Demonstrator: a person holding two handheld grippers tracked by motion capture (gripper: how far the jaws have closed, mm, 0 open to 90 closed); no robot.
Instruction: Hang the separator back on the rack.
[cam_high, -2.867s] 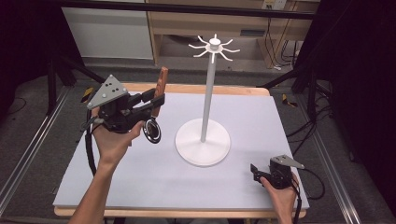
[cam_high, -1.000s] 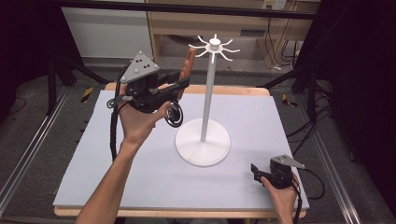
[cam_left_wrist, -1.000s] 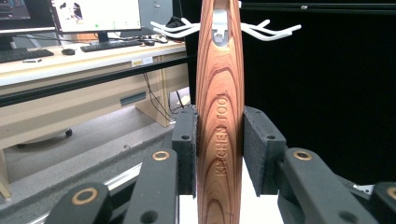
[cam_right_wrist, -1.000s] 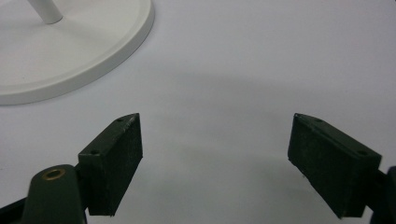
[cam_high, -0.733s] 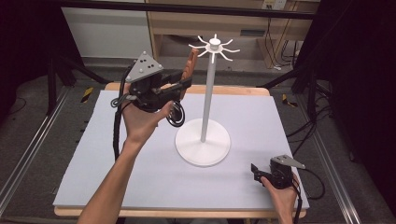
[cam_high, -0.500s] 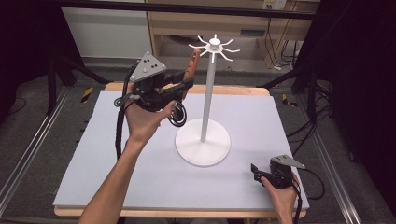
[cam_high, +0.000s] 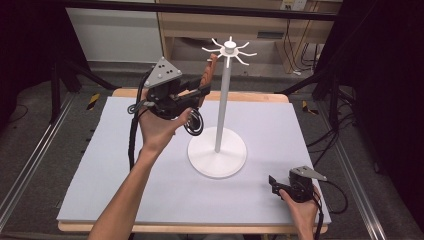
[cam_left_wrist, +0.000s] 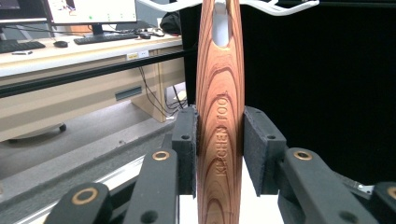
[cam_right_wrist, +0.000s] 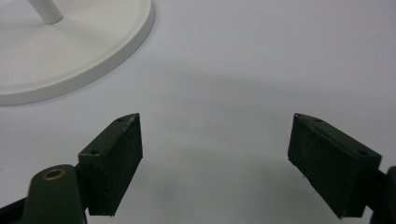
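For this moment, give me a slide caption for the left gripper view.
Left gripper clamps a wooden handle, its hole near the white rack's hooks.

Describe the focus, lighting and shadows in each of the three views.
High view: even light on the grey table, dark surround, white stand sharp. Left gripper view: the wooden handle between the left tool pads is crisp, its grain and stamped lettering readable; right background black. Right gripper view: soft and slightly blurred, with a faint shadow on the mat between the right tool pads.

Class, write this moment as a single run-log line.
left gripper: shut on wooden utensil handle, raised beside rack hooks | right gripper: open, resting on table
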